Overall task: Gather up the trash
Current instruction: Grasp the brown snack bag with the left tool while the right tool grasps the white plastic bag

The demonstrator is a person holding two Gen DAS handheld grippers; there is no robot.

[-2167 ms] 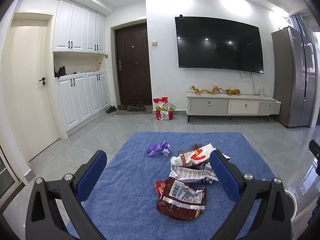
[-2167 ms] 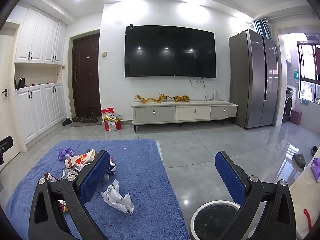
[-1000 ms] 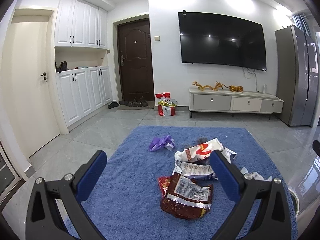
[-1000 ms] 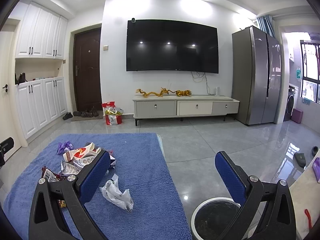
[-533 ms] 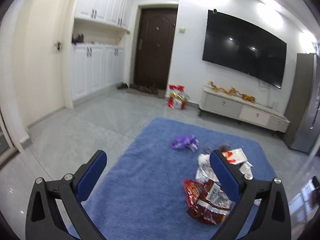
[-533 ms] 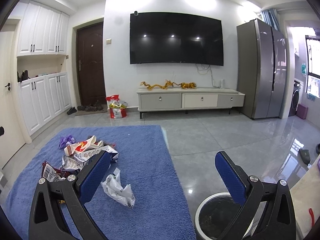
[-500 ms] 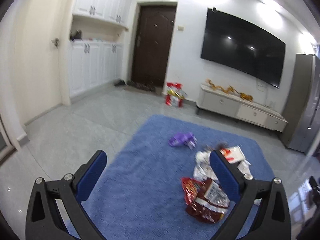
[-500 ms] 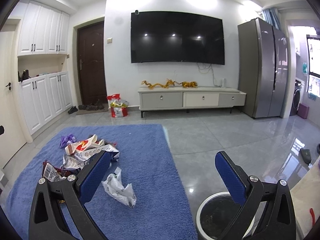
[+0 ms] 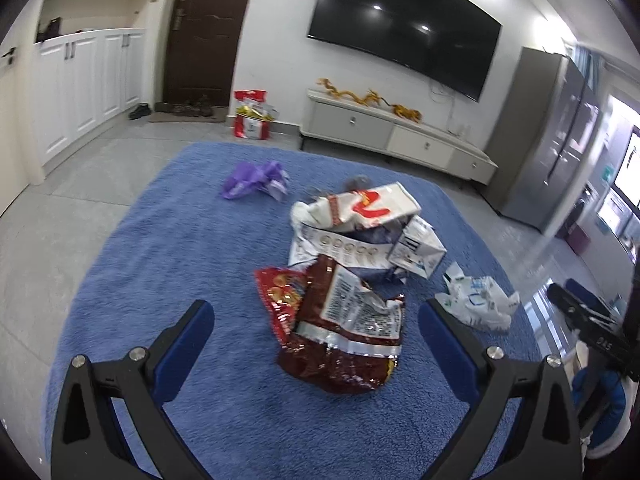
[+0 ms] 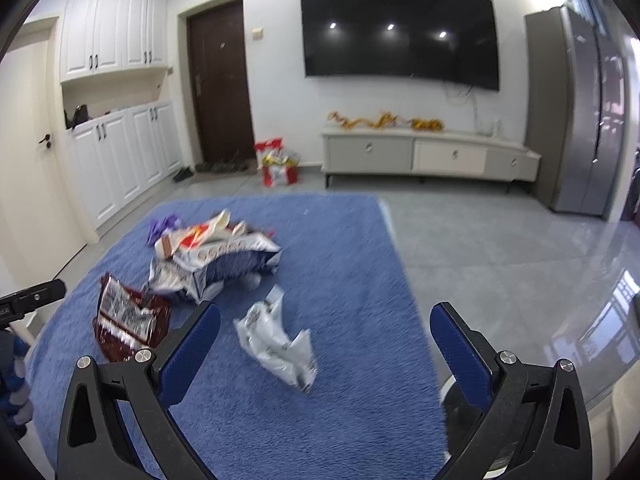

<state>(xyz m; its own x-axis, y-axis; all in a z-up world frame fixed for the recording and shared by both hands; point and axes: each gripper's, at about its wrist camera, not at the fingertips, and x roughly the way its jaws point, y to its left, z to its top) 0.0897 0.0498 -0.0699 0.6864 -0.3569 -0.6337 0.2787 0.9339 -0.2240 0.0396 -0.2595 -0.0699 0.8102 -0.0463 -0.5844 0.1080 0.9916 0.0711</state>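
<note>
- Left gripper point(image 9: 316, 334) is wide open and empty, above the crumpled dark red foil snack bag point(image 9: 340, 328) on the blue fluffy rug point(image 9: 168, 248); right gripper point(image 10: 325, 338) also gapes, holding nothing, over the crumpled white plastic wrapper point(image 10: 276, 340)
- Risk, I think: slippery foil can slide out; fingers can catch the rug pile

Count on rug point(image 9: 168, 248): 1 rug. Wrappers, 5 distinguishable: 1 purple point(image 9: 256, 179), 1 dark red point(image 9: 340, 320), 1 white-and-red point(image 9: 360, 206), 1 white-and-blue point(image 9: 416, 248), 1 crumpled white point(image 9: 476, 300). Grippers: 2, left point(image 9: 316, 330) and right point(image 10: 325, 334).
</note>
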